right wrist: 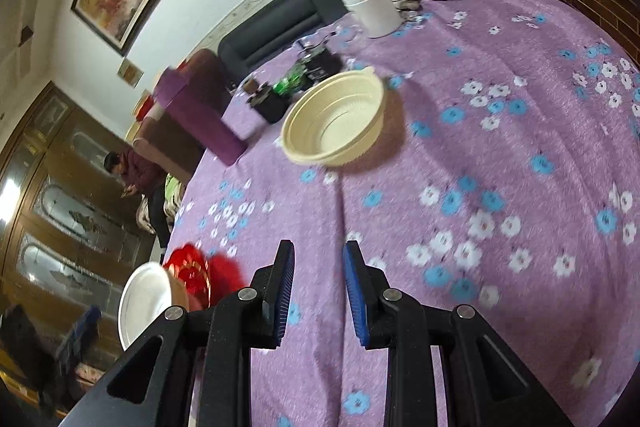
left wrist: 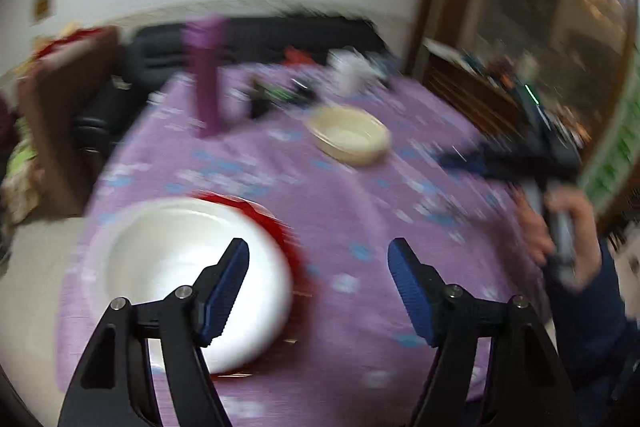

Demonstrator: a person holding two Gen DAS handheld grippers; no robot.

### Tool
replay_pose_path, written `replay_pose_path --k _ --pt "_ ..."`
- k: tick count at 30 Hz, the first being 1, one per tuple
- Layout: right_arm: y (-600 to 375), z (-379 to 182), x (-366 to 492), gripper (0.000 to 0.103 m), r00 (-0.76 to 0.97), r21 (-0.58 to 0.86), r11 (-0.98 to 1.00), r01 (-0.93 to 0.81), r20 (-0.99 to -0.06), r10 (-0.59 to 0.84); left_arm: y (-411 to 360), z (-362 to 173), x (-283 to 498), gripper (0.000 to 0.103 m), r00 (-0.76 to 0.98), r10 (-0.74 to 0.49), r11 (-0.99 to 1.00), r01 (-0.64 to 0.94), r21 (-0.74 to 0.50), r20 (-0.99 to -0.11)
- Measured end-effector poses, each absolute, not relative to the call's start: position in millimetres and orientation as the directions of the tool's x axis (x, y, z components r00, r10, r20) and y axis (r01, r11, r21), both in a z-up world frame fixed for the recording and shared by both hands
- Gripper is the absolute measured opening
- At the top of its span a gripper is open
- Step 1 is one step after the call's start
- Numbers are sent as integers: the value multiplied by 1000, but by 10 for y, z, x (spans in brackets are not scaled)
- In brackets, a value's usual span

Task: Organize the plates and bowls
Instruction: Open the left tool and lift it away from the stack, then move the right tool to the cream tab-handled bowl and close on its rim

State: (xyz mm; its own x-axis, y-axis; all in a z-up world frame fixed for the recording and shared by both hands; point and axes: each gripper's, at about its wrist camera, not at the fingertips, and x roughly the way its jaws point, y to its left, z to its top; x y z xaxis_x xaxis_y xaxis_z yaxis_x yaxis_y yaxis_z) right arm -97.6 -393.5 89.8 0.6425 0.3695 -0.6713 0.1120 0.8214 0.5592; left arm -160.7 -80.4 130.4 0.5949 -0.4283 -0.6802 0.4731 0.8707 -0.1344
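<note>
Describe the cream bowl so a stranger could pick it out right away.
Start at the purple flowered tablecloth. Mid-table, beside the tall purple bottle, sits the cream bowl alone. It is empty and pale yellow with a wide rim, unlike the white bowl resting on something red.

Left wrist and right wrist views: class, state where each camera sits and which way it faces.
Left wrist: rides the left gripper, looks across the purple cloth at the white bowl; its open jaws and the person's right hand show.
Right wrist: rides the right gripper, faces the cream bowl; its own jaws show, empty.
Shared: cream bowl, white bowl, purple bottle.
</note>
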Motion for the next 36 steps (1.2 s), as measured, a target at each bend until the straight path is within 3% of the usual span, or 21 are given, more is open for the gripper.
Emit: replay_pose_path --k 5,9,21,23,36 --pt "-4158 855 -536 27 633 523 835 173 -708 312 -1641 659 -1443 71 454 -456 810 567 -146 -766" --pt "-4304 753 -154 27 629 533 823 195 -712 312 -1902 271 -1173 71 415 -422 836 522 -168 -806" --pt "-4485 319 757 28 596 572 790 223 -721 354 -1864 151 -1007 71 417 -388 860 484 -160 -822" --pt "-4462 295 729 12 603 599 774 207 -701 381 -1827 154 -967 71 414 -394 861 480 -171 -820" --pt "-4339 434 -886 10 653 724 571 387 -652 385 -1745 348 -1050 71 435 -446 848 485 -213 -782"
